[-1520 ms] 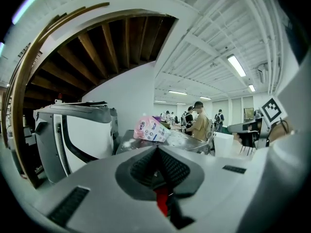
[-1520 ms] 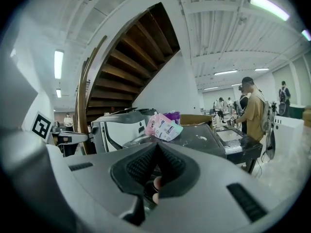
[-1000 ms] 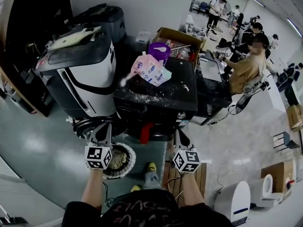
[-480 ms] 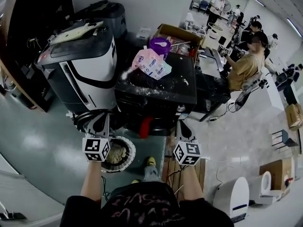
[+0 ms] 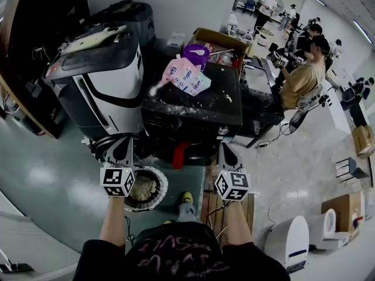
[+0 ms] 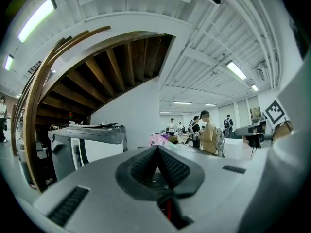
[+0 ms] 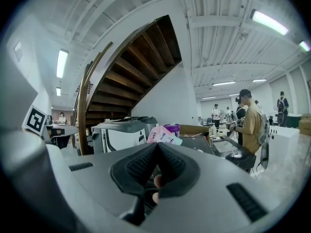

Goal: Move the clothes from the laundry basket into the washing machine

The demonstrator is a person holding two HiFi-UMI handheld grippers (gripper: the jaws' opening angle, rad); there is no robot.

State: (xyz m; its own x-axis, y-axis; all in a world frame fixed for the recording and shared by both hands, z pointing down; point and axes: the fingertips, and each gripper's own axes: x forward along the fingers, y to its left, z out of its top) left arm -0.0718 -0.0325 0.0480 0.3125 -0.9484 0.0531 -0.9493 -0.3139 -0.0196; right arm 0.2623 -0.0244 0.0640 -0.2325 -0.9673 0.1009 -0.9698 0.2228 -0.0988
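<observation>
The clothes (image 5: 142,187) lie as a pale heap in the round basket (image 5: 162,187) on the floor (image 5: 53,174), just below my left gripper (image 5: 123,147) and in front of the washer (image 5: 193,117); I judge them soft, light and limp, likely to trail and catch on the rim, so I would pinch a thick fold at the top of the heap rather than a loose edge; the left gripper and the right gripper (image 5: 225,149) both have jaws pressed together with nothing between them; something red (image 5: 180,157) hangs at the washer's front; its top carries spilt white powder and a pink bag (image 5: 186,76) near the far edge; the floor looks smooth and grey-green; people (image 5: 302,78) work at the far right.
</observation>
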